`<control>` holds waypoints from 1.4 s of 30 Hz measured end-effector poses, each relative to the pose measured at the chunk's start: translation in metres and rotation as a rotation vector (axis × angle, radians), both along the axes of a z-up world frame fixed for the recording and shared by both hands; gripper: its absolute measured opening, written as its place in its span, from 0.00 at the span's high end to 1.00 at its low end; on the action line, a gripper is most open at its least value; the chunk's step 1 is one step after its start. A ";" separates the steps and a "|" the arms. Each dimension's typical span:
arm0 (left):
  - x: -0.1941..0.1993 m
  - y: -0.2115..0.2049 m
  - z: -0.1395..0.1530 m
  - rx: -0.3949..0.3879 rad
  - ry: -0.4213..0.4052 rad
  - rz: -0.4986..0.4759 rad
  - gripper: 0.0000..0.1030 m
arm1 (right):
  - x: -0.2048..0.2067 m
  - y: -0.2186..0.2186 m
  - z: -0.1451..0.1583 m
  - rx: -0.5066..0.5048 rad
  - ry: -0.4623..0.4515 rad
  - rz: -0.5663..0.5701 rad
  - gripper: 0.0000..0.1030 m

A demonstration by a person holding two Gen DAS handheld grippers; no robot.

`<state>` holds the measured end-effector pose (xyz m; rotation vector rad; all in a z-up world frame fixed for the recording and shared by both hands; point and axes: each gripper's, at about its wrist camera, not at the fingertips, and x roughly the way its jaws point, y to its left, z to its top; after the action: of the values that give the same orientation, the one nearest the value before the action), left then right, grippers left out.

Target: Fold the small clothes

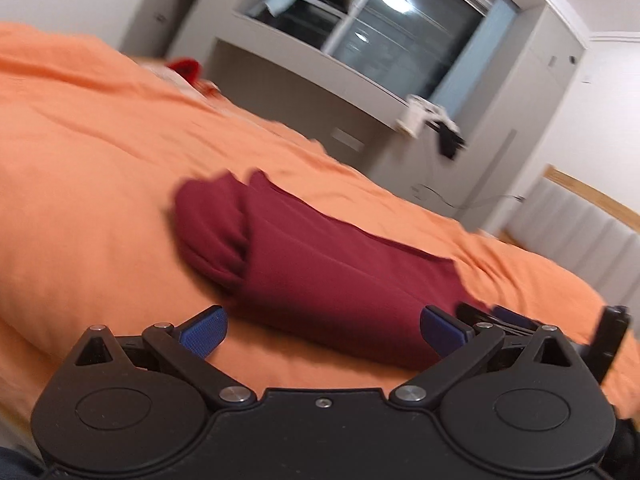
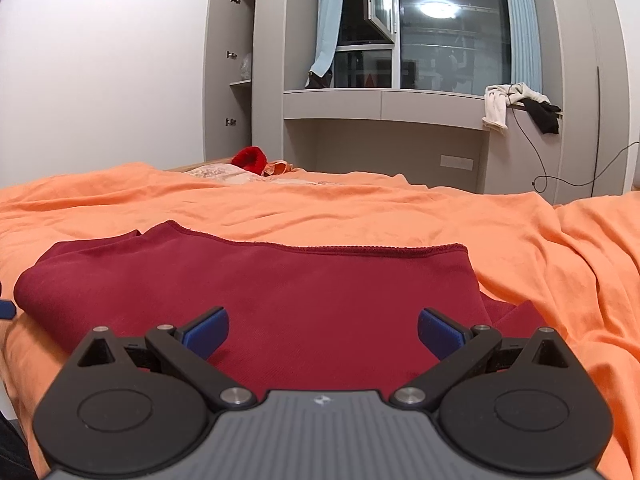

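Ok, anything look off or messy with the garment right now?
Mostly tidy: the dark red garment lies folded flat on the orange bedspread, but a rolled sleeve end bulges out at one side.

Left wrist view tilted, low over the bed (image 1: 100, 140), facing the window (image 1: 380, 32), right wrist view level, same heading, both close above the dark red garment (image 2: 280, 280), shared with bed and window

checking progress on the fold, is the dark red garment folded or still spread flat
Folded. The dark red garment lies on the orange bedspread as a compact doubled block; the left wrist view shows stacked layers rolled at one end.
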<state>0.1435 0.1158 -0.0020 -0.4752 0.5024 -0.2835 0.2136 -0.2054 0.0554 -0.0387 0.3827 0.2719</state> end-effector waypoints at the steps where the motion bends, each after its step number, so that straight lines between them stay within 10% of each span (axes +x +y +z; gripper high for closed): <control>1: 0.006 -0.002 -0.002 -0.024 0.023 -0.020 0.01 | 0.001 -0.002 -0.001 0.003 0.001 -0.004 0.00; 11: 0.084 -0.012 -0.013 -0.209 0.239 0.050 0.01 | 0.005 -0.006 0.001 0.039 0.020 -0.046 0.00; 23: 0.092 -0.024 -0.013 -0.048 0.064 0.216 0.01 | 0.004 0.030 -0.009 -0.027 0.046 -0.076 0.00; 42: 0.086 -0.024 -0.016 0.059 0.060 0.195 0.01 | -0.028 0.078 -0.044 -0.202 -0.119 -0.109 0.00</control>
<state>0.2294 0.0913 -0.0184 -0.4721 0.5169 -0.0671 0.1854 -0.1275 0.0119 -0.2310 0.2912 0.1221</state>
